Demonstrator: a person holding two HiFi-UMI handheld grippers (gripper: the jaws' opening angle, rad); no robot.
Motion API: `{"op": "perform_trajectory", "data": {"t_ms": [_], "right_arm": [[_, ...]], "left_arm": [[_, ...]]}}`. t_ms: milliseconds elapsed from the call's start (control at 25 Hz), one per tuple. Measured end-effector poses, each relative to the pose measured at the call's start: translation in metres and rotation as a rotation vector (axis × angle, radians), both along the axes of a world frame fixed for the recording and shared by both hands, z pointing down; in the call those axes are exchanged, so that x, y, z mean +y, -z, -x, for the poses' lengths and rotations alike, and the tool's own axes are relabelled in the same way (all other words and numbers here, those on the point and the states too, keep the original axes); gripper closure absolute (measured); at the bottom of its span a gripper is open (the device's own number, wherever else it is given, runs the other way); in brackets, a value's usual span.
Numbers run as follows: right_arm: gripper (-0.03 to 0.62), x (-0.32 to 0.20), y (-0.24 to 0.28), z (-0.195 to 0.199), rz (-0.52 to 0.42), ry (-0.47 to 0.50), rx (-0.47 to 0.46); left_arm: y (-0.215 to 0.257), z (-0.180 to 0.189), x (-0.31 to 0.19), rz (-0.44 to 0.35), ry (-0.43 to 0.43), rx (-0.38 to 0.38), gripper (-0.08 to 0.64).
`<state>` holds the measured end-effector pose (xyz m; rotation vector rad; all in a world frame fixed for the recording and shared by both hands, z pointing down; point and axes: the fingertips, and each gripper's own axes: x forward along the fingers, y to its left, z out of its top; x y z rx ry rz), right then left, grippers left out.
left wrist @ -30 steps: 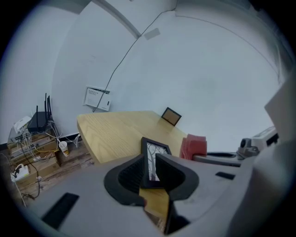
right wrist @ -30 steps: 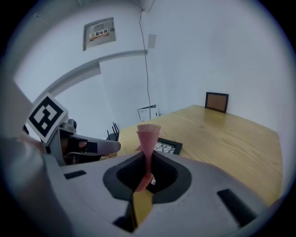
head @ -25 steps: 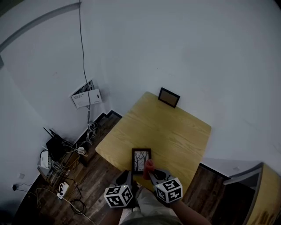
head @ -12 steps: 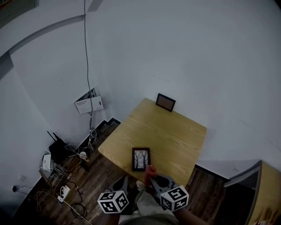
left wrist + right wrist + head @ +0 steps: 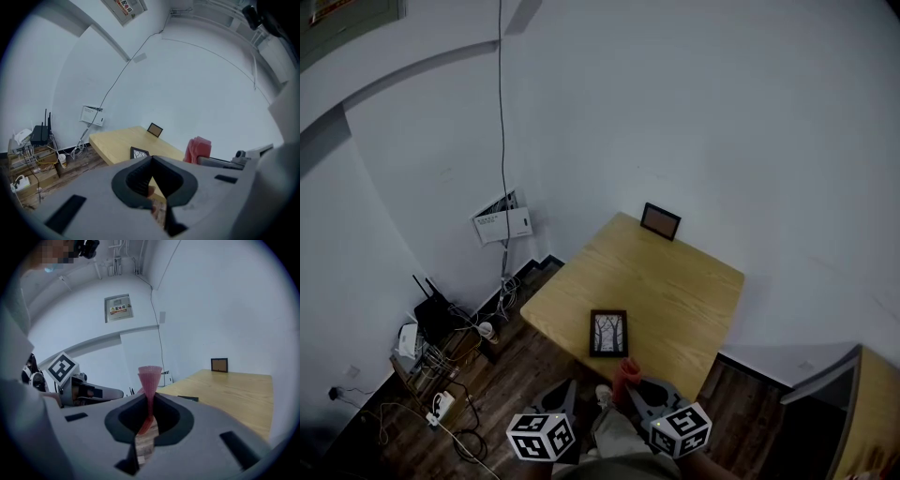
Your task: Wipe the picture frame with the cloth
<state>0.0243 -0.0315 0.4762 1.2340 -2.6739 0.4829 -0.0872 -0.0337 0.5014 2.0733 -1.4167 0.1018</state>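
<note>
One picture frame point(image 5: 608, 333) flat on table point(image 5: 675, 281) | long axis away from person

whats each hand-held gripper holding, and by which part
The right hand-held gripper pinches the red cloth by its bunched lower part; the rest fans out above the jaws. The left hand-held gripper has just closed on nothing.

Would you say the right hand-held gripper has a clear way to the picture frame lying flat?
Probably yes: the picture frame lies by the near edge of the table, nothing between it and the right hand-held gripper.
</note>
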Motion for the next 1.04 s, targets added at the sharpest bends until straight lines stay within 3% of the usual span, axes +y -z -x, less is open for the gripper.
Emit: {"op": "perform_trajectory", "data": {"t_ms": [360,1040], "right_arm": [[0.575,0.01,0.009,0.006,-0.044,0.006,0.028],[0.575,0.005,0.01,0.002,-0.039,-0.01,0.023]], "left_arm": [[0.003,0.0,0.009,-0.006,-0.003,0.023,0.557],[-0.002,-0.006,0.003,0.004,-0.012,0.043,0.557]]}}
